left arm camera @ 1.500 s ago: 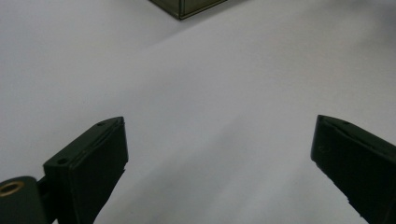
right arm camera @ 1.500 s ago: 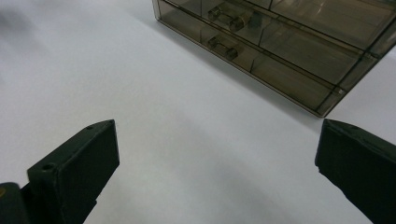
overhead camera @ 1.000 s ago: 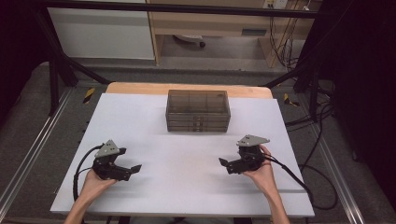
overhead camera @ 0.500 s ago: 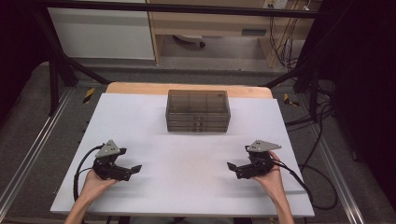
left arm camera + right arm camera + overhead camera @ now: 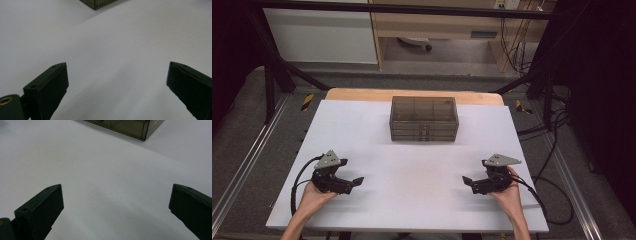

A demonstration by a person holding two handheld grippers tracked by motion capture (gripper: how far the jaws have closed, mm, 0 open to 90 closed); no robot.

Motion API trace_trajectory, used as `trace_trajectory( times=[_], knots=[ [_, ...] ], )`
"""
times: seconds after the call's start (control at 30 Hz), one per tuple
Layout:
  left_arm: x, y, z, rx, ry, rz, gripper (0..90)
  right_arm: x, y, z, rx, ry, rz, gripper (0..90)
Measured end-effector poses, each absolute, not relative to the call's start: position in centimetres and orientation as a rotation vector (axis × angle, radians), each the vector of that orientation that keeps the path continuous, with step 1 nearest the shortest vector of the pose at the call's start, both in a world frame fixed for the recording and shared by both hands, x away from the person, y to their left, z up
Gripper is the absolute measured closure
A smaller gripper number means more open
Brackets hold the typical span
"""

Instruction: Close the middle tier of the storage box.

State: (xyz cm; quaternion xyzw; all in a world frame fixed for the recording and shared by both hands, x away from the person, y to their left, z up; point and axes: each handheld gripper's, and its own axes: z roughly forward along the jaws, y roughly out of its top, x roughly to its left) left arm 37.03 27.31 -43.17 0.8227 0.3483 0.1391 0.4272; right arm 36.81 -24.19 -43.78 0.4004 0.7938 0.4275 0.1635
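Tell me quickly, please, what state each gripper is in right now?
Left gripper: open, holding nothing, above the white table.
Right gripper: open, holding nothing.

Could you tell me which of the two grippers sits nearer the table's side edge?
The right gripper: it sits close to the table's right edge, whereas the left gripper has more bare surface between it and the left edge.

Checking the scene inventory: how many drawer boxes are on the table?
1. A smoky translucent drawer box stands at the far middle of the white table, apart from the open left gripper and the open right gripper, both near the front edge.
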Motion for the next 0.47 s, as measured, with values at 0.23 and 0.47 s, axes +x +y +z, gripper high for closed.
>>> trace_trajectory(
  times=[0.23, 0.47],
  knots=[
    [36.98, 27.33, -43.12, 2.054, 0.869, 0.349, 3.3, 36.77, -24.39, -44.04, 1.150, 2.272, 1.213, 0.3],
    [36.97, 27.31, -43.10, 2.054, 0.869, 0.350, 3.3, 36.85, -24.40, -44.19, 1.141, 2.272, 1.215, 0.3]
  ],
)
